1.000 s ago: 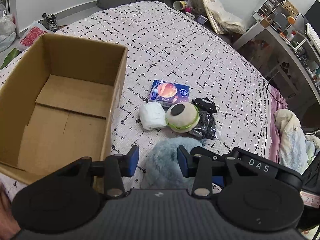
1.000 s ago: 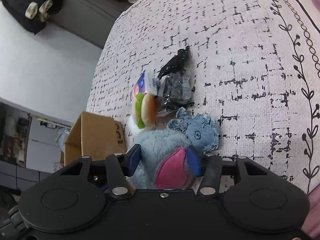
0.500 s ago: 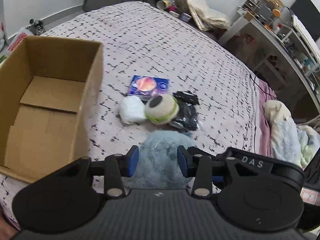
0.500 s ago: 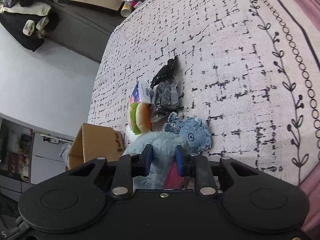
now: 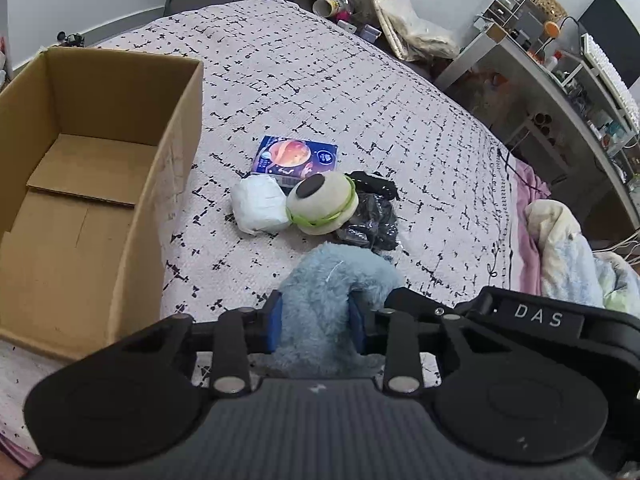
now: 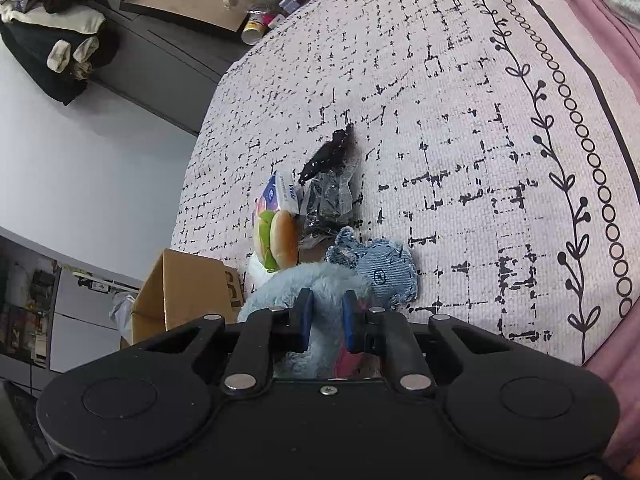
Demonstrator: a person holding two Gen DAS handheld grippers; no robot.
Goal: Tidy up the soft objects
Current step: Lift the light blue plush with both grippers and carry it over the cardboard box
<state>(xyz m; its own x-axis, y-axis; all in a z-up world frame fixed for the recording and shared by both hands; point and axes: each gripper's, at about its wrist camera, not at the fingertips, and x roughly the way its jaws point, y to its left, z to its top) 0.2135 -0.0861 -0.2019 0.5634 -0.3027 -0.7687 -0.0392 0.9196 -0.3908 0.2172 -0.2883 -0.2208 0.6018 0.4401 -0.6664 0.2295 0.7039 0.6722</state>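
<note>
**Both grippers closing on the fluffy blue plush toy**

Left wrist view: the left gripper (image 5: 316,326) has the fluffy light-blue plush toy (image 5: 332,292) between its blue pads, which press into the fur on both sides while the jaws are closing. The toy bulges up and forward from the fingertips onto the white bedspread with black dashes (image 5: 320,92). Just ahead of the gripper lie a soft burger-shaped toy with a green rim (image 5: 322,204), a crumpled white cloth bundle (image 5: 260,208) touching its left side, and a black item in clear wrap (image 5: 372,220) to its right. Beyond these lies a flat blue packet with an orange picture (image 5: 296,156). To the gripper's left stands an open brown cardboard box (image 5: 176,152), nothing visible inside it.

Right wrist view: the right gripper (image 6: 326,322) also grips the same light-blue plush toy (image 6: 320,280), its pads squeezing a fold of fur as the jaws are closing; a pink patch of the toy shows below the right finger. Just ahead and to the right lies a small denim-blue stuffed figure (image 6: 380,272), touching the plush. Farther ahead sit the burger toy (image 6: 278,238), the wrapped black item (image 6: 326,204) and the blue packet (image 6: 276,196). The cardboard box (image 6: 188,288) stands to the gripper's left.
</note>
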